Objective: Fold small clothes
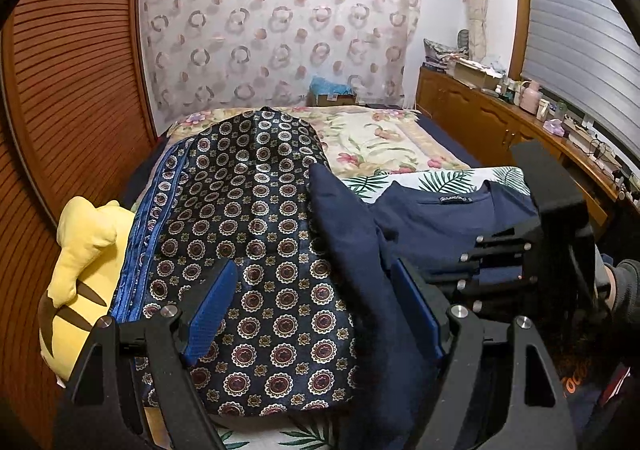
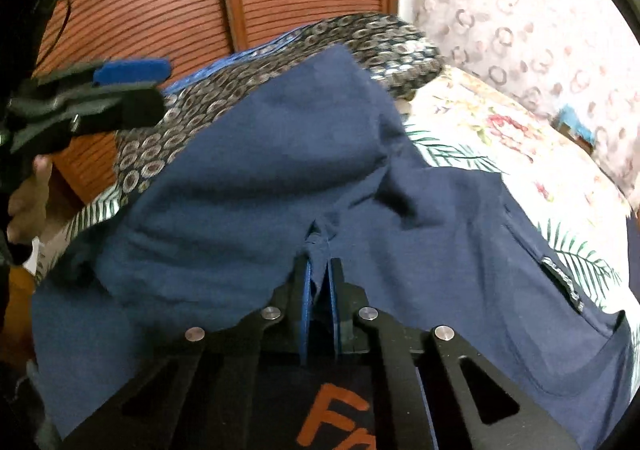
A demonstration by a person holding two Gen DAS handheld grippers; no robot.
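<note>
A navy T-shirt (image 2: 304,154) lies on the bed, collar label to the right, with one side draped up over a dark cloth printed with round medallions (image 1: 248,250). My right gripper (image 2: 320,264) is shut on a small fold of the navy fabric, its blue pads nearly together. In the left wrist view the same shirt (image 1: 436,218) lies to the right. My left gripper (image 1: 314,268) is open above the medallion cloth and the shirt's raised edge, with nothing between its blue pads. The left gripper (image 2: 132,70) also shows at the upper left of the right wrist view.
A yellow plush toy (image 1: 88,250) lies at the bed's left edge against a slatted wooden door (image 1: 72,70). Floral and palm-leaf sheets (image 1: 380,142) cover the bed. A wooden sideboard (image 1: 500,122) with bottles runs along the right. A box (image 1: 332,94) stands at the far end.
</note>
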